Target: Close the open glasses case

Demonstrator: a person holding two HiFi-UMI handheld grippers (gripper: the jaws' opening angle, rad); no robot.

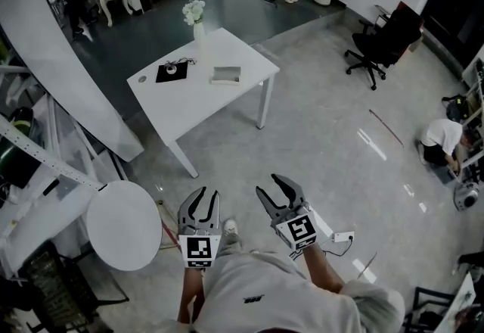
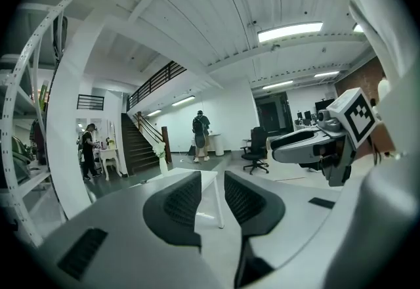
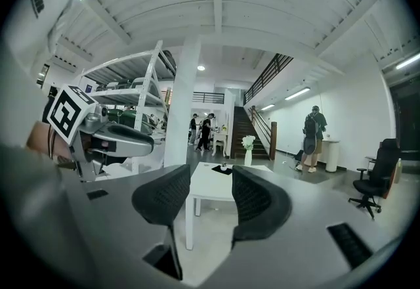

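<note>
The glasses case (image 1: 225, 76) lies open on the white table (image 1: 249, 66) across the room, right of a black mat (image 1: 172, 72) with a pair of glasses on it. Behind them a vase of white flowers (image 1: 197, 20) stands at the table's far edge. My left gripper (image 1: 209, 192) and right gripper (image 1: 271, 186) are held over the floor, well short of the table, both open and empty. The table (image 3: 213, 184) shows between the jaws of the right gripper (image 3: 211, 177) in its own view. The left gripper (image 2: 212, 180) also faces the table (image 2: 209, 179).
A round white table (image 1: 125, 224) and shelving stand close at my left. A black office chair (image 1: 382, 44) is at the far right, and a person (image 1: 442, 138) crouches by the right wall. A power strip (image 1: 342, 237) lies on the floor. People stand near the stairs.
</note>
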